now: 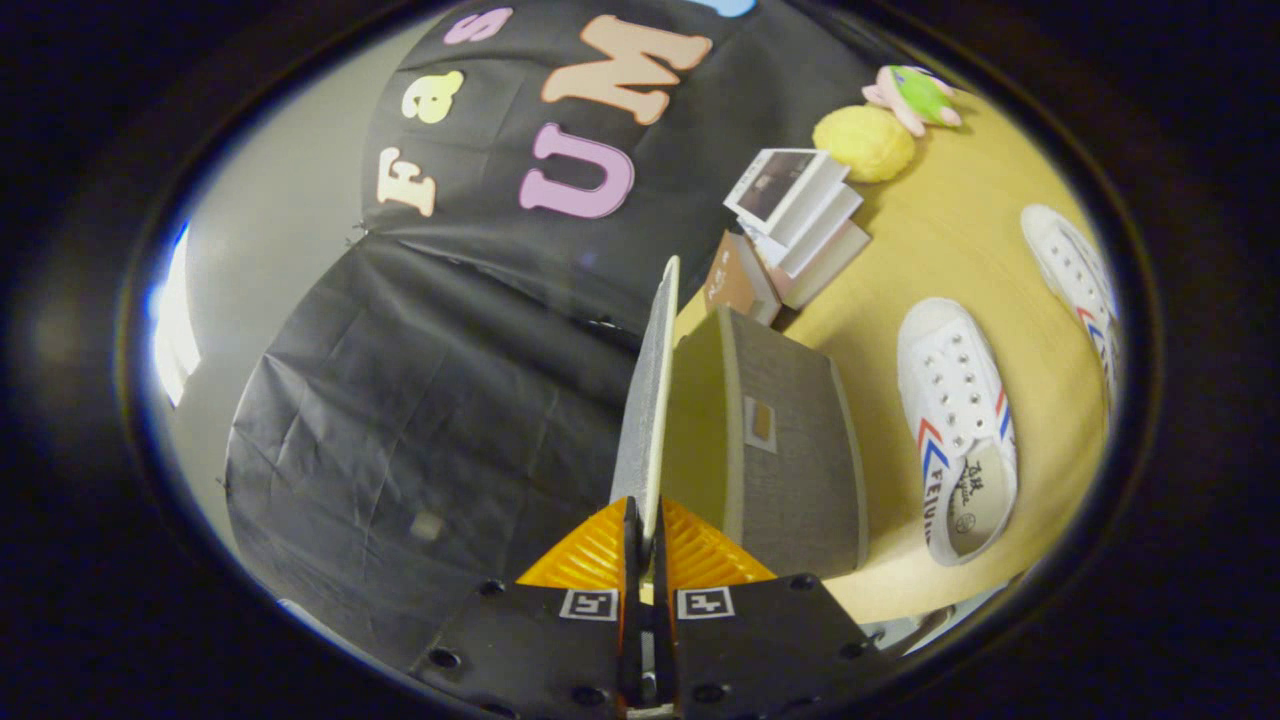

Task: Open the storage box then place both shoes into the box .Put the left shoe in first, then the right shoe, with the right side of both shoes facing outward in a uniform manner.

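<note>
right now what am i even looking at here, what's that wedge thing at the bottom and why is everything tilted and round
This picture comes from a fisheye camera riding on a hand-held grabbing tool, looking forward along its two fingers. That is why the scene bulges and tilts: the tool itself is turned on its side.

The wedge is the tongs. Their two fingers are closed on the edge of a thin flat panel, the lid of the grey storage box, lifted so the box stands open.

The box rests on a yellowish wooden table. Beside it lie two white shoes with red and blue stripes: the nearer shoe close to the box, the farther shoe beyond it. Further along are a stack of books, a yellow ball and a green and pink soft toy. Black cloth forms the booth's wall.
</note>
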The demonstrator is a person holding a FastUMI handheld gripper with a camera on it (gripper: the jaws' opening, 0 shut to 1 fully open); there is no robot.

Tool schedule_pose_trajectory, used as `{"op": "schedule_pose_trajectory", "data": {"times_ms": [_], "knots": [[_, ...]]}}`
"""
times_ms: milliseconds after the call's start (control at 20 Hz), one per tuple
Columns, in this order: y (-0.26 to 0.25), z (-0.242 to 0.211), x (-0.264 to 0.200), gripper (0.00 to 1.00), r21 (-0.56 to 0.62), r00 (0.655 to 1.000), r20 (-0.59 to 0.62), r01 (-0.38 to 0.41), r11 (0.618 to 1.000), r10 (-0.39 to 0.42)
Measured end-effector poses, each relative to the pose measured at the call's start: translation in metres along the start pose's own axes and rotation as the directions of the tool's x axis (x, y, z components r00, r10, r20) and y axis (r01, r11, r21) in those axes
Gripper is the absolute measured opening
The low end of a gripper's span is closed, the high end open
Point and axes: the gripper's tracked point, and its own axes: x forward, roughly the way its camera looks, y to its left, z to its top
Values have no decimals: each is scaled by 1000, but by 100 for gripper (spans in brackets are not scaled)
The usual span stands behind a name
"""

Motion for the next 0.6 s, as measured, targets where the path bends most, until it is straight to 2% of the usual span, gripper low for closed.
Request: {"op": "schedule_pose_trajectory", "data": {"times_ms": [300, 450, 600], "knots": [[69, 8, 14, 9, -82, 998, 2, -56, 995, 56], [99, 11, 23, 9, -122, 998, 32, -47, 991, 51], [136, 8, 36, 9, -237, 996, 72, -38, 971, 57]]}}
